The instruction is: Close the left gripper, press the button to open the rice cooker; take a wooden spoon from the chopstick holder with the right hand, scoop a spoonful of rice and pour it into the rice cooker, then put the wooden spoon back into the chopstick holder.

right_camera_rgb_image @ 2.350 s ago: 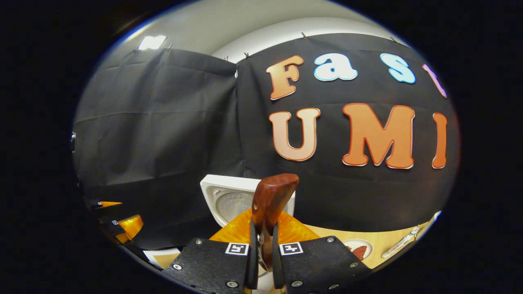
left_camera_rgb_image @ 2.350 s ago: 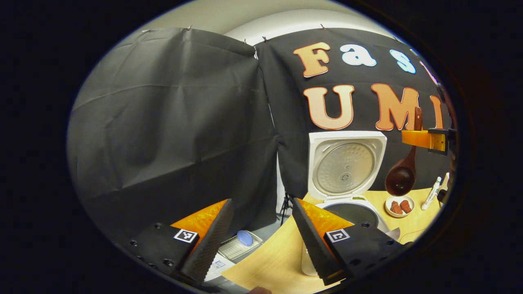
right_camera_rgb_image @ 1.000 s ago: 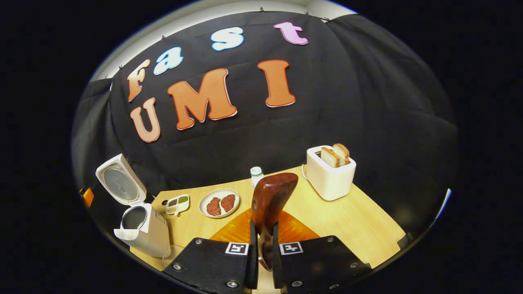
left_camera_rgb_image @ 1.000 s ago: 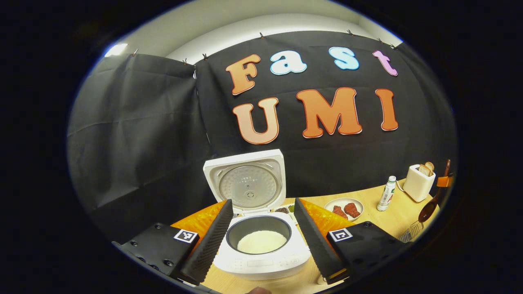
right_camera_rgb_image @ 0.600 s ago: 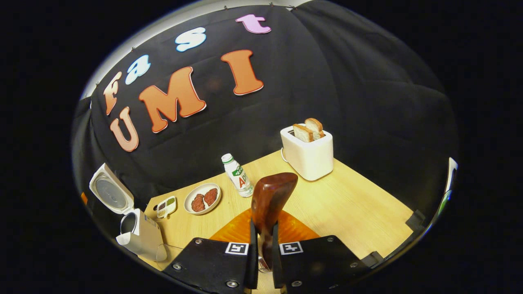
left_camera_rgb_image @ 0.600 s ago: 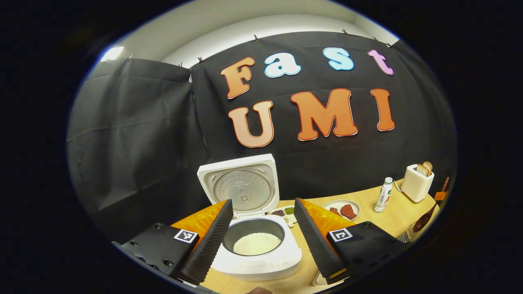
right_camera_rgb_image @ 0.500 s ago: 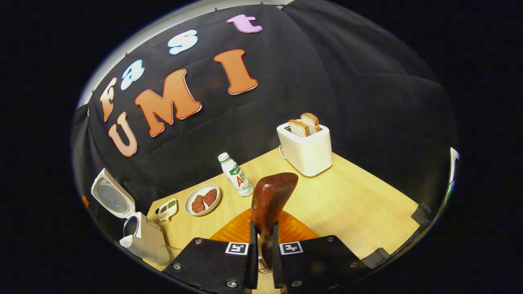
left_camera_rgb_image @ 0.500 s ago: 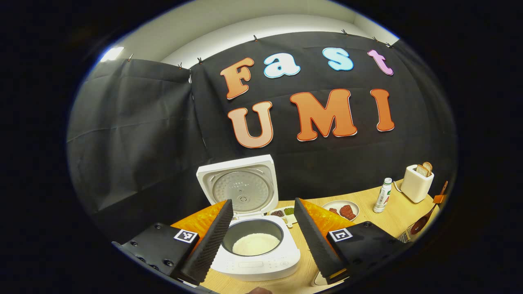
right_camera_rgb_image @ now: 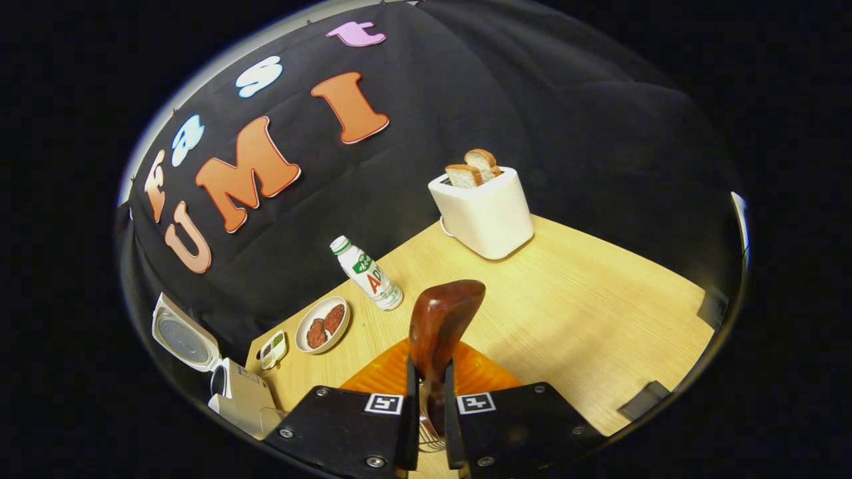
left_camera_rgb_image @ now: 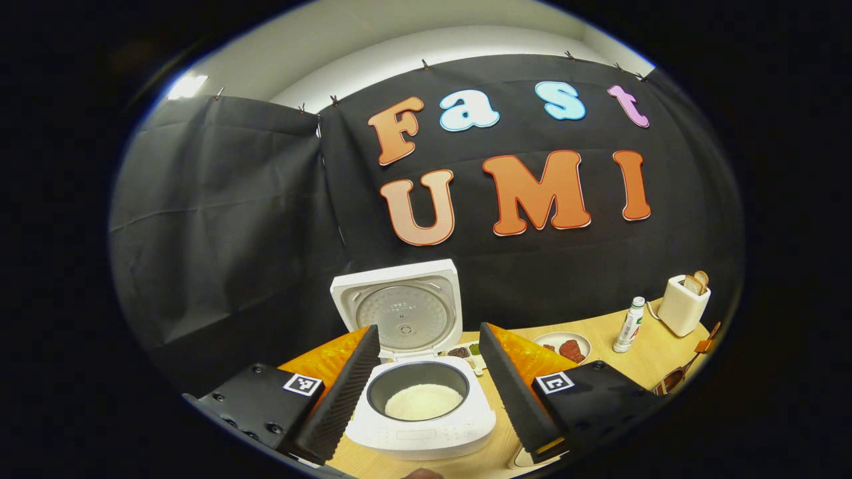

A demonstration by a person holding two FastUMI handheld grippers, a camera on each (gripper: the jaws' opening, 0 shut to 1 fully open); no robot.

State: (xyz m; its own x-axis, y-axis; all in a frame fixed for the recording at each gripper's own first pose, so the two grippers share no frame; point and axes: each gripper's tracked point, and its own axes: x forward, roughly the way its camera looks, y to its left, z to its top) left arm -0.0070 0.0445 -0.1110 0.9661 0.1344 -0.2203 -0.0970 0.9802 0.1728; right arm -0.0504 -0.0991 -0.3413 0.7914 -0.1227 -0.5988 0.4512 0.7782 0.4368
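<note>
Pale wooden tabletop (right_camera_rgb_image: 586, 319) spreads across the lower half of both views, backed by black cloth. Nearest in the right gripper view, at bottom centre, the right gripper (right_camera_rgb_image: 426, 416) is clenched on the wooden spoon (right_camera_rgb_image: 439, 332), both fingers pressing the handle, whose rounded end rises up the middle of the frame; thin wires of what may be the chopstick holder (right_camera_rgb_image: 429, 436) peek out just below the handle, too little to tell more. Nearest in the left gripper view, the left gripper (left_camera_rgb_image: 426, 392) is released, its fingers spread wide at bottom centre with the rice cooker (left_camera_rgb_image: 426, 416) seen between them. The cooker's lid (left_camera_rgb_image: 399, 306) stands upright and open, and its dark inner pot holds a flat layer of white rice (left_camera_rgb_image: 423, 401). Just behind the cooker lies a small divided dish (left_camera_rgb_image: 464, 350) with dark and green contents, and right of it a white plate (left_camera_rgb_image: 562, 346) carrying two reddish-brown pieces. Farther right stands a small bottle (left_camera_rgb_image: 628, 324) with a green cap, and at the far right edge a white toaster (left_camera_rgb_image: 682, 307) holds two slices of bread. At the lower right edge of that view the spoon's bowl shows low over the table.
</note>
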